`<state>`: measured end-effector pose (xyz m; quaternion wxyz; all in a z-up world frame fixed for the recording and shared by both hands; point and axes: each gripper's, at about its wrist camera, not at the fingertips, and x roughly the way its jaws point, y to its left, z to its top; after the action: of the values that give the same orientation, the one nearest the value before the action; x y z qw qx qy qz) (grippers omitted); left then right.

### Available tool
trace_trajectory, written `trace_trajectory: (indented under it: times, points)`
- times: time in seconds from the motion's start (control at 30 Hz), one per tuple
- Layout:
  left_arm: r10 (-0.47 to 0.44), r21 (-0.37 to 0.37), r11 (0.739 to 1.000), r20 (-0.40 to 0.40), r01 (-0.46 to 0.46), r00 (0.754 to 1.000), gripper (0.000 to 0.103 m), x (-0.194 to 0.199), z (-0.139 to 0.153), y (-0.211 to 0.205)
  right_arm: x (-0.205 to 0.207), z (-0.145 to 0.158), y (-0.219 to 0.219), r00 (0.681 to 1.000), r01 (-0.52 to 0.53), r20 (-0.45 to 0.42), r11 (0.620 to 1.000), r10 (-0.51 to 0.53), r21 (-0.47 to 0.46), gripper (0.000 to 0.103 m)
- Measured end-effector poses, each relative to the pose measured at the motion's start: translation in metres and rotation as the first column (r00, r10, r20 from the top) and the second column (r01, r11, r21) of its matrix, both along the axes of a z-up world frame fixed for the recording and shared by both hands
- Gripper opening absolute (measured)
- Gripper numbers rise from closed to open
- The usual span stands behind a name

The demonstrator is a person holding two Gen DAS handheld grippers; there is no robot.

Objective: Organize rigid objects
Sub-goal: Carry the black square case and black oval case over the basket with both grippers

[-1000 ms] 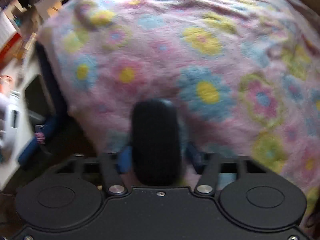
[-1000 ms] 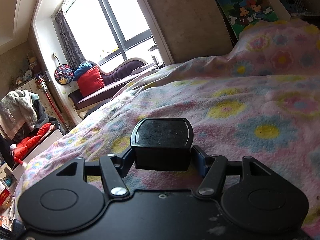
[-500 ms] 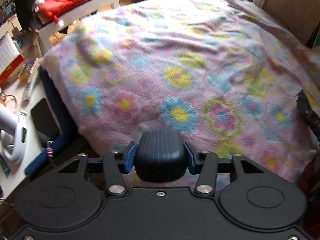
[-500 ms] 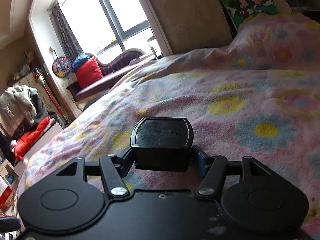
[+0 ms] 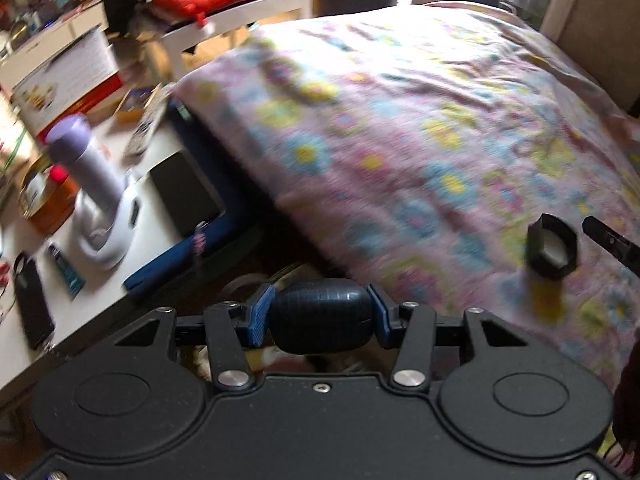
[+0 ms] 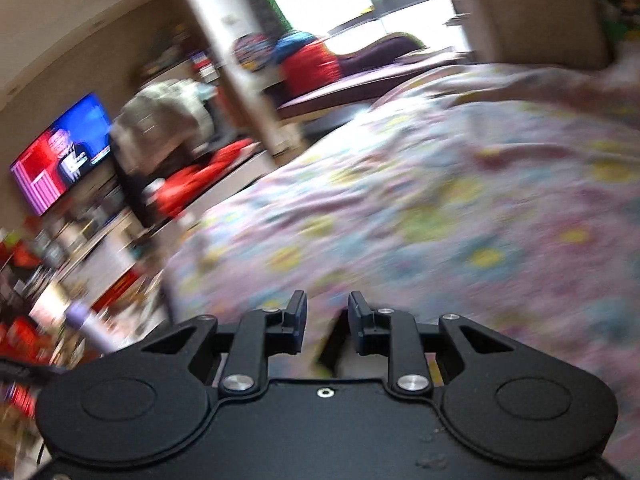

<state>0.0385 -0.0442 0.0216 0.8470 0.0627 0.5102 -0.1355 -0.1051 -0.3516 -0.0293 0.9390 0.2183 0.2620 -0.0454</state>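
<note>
1. My right gripper (image 6: pixel 327 330) no longer holds the black box (image 5: pixel 553 247); its jaws have closed with nothing between them.
2. That box now shows in my left view, open side up over the floral blanket (image 5: pixel 420 128), just beside a dark gripper finger at the right edge.
3. My left view has swung off the blanket: the white table (image 5: pixel 28 236) left of it now shows.

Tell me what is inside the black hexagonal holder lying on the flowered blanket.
The black hexagonal holder shows a pale bottom and seems empty; its near wall hides part of the inside. It rests on the blanket.
</note>
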Motion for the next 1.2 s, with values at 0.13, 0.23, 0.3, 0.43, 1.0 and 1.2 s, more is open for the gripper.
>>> trace_trajectory:
  times: [0.13,0.23,0.3,0.43,1.0,1.2]
  points:
    - [0.029,0.05,0.998,-0.055,-0.027,0.998,0.048,0.008,-0.02,0.016,0.018,-0.013,0.046,0.993,-0.088,-0.075,0.996,0.086,-0.026,0.024]
    - [0.015,0.078,0.997,-0.073,-0.009,0.997,0.048,0.004,-0.032,0.019,0.021,-0.019,0.06,0.99,-0.096,-0.101,0.995,0.095,-0.008,0.024]
    - [0.007,0.082,0.997,-0.092,0.001,0.996,0.048,0.001,-0.038,0.021,0.02,-0.021,0.065,0.988,-0.1,-0.118,0.995,0.096,-0.025,0.024]
    - [-0.012,0.046,0.999,-0.103,0.017,0.995,0.048,-0.001,-0.036,0.023,0.017,-0.03,0.071,0.982,-0.087,-0.177,0.991,0.068,-0.105,0.029]
    - [0.001,-0.005,1.0,-0.091,-0.002,0.996,0.048,-0.003,-0.03,0.03,0.05,-0.047,0.045,0.941,0.104,-0.277,0.945,-0.194,-0.31,0.063]
    - [0.03,-0.003,1.0,-0.066,-0.03,0.997,0.048,-0.005,-0.026,0.037,0.037,-0.009,0.073,0.968,-0.053,-0.249,0.995,0.031,-0.08,0.063]
